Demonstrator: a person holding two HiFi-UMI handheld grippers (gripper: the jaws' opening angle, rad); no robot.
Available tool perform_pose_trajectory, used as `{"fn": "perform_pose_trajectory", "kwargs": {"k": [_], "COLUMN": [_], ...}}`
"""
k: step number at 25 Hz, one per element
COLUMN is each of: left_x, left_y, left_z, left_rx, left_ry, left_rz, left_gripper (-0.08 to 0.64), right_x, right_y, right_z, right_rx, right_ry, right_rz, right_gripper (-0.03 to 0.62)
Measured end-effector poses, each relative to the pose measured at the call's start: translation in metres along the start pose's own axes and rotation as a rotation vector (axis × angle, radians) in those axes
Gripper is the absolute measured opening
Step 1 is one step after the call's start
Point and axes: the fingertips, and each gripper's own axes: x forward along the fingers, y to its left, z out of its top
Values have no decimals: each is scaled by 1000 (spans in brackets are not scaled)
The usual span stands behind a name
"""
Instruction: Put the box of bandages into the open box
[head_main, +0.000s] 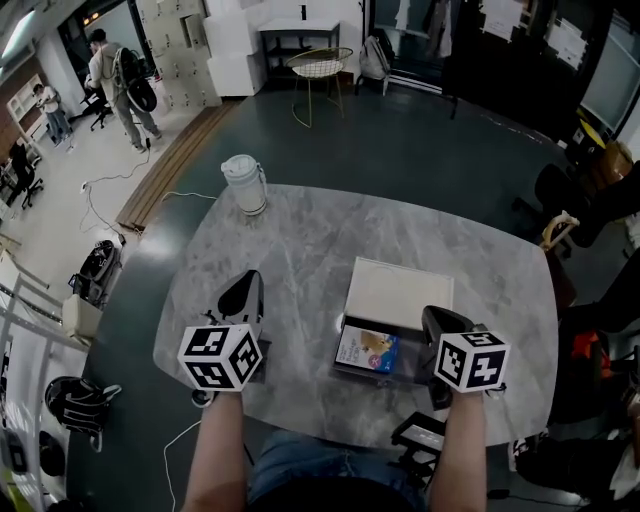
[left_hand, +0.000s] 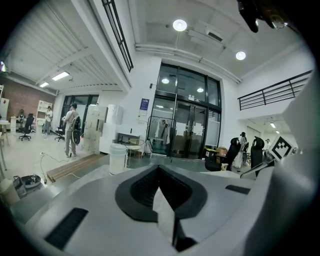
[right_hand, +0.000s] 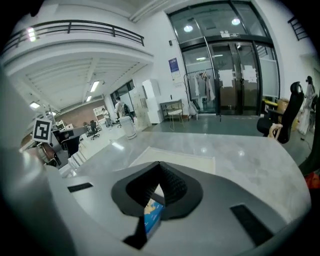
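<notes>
The box of bandages (head_main: 367, 351), blue with a picture on its lid, lies flat in the dark base of the open box (head_main: 346, 372) near the table's front edge. The box's white lid (head_main: 398, 292) stands folded back beyond it. My right gripper (head_main: 433, 320) hovers just right of the box, jaws shut and empty. In the right gripper view the bandage box (right_hand: 152, 218) shows below the closed tips (right_hand: 160, 166), with the lid (right_hand: 195, 160) ahead. My left gripper (head_main: 250, 280) is over bare table to the left, its jaws (left_hand: 159, 169) shut with nothing in them.
A white lidded jug (head_main: 245, 184) stands at the far left of the grey marble table (head_main: 300, 250). A wire stool (head_main: 320, 66) and people stand on the floor far behind. A black device (head_main: 420, 432) sits below the table's front edge.
</notes>
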Motion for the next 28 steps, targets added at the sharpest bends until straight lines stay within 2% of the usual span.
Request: {"fn": "perform_pose_trajectory", "kwargs": {"k": [9, 16, 21, 28], "left_x": [-2, -3, -1, 4], "left_y": [-21, -37, -56, -79], "left_z": [33, 51, 57, 58], "left_rx": [25, 41, 83, 83], "left_ry": [-93, -163, -179, -195], "left_rz": [-30, -60, -104, -150], "left_gripper": [11, 11, 11, 11], "right_x": [-36, -75, -104, -135], "right_y": [2, -6, -26, -39], "right_z": [55, 80, 87, 83], "right_rx": [-128, -253, -238, -216], "right_ry": [-251, -470, -564, -643], "right_rz": [-18, -109, -222, -239], "right_gripper": [25, 25, 25, 25]}}
